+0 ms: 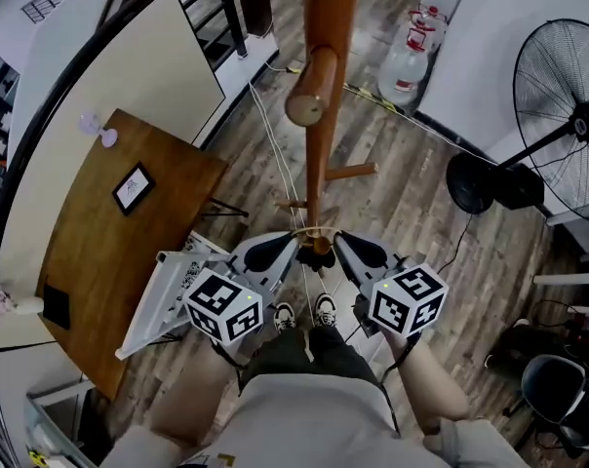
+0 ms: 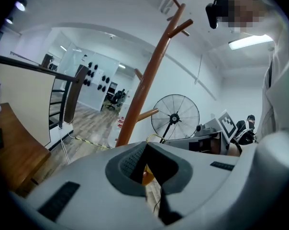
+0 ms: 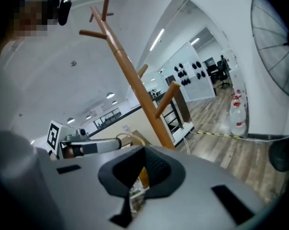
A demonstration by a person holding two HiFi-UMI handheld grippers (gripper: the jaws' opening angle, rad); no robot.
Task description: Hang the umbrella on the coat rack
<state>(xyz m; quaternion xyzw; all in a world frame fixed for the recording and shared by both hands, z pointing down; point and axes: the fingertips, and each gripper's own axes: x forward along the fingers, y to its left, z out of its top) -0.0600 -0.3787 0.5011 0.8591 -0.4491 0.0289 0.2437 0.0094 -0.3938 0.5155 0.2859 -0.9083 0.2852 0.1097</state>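
The wooden coat rack (image 1: 326,57) rises right in front of me, one thick peg (image 1: 309,91) pointing at the camera and shorter pegs (image 1: 349,173) lower down. Just before its pole, my left gripper (image 1: 293,248) and right gripper (image 1: 337,246) meet tip to tip. A thin tan strap loop (image 1: 314,230) arches between them, and a dark part of the umbrella (image 1: 320,258) hangs under it, mostly hidden. Both grippers look shut on that strap: a yellow-orange piece sits between the left gripper's (image 2: 145,169) jaws and the right gripper's (image 3: 137,174) jaws. The rack (image 2: 144,87) (image 3: 135,87) stands close in both gripper views.
A brown wooden table (image 1: 99,261) stands at my left, with a white folded frame (image 1: 163,305) against it. A large floor fan (image 1: 568,125) is at the right, a water bottle (image 1: 405,66) behind the rack, and white cables (image 1: 275,154) run over the plank floor. An office chair (image 1: 558,388) sits at lower right.
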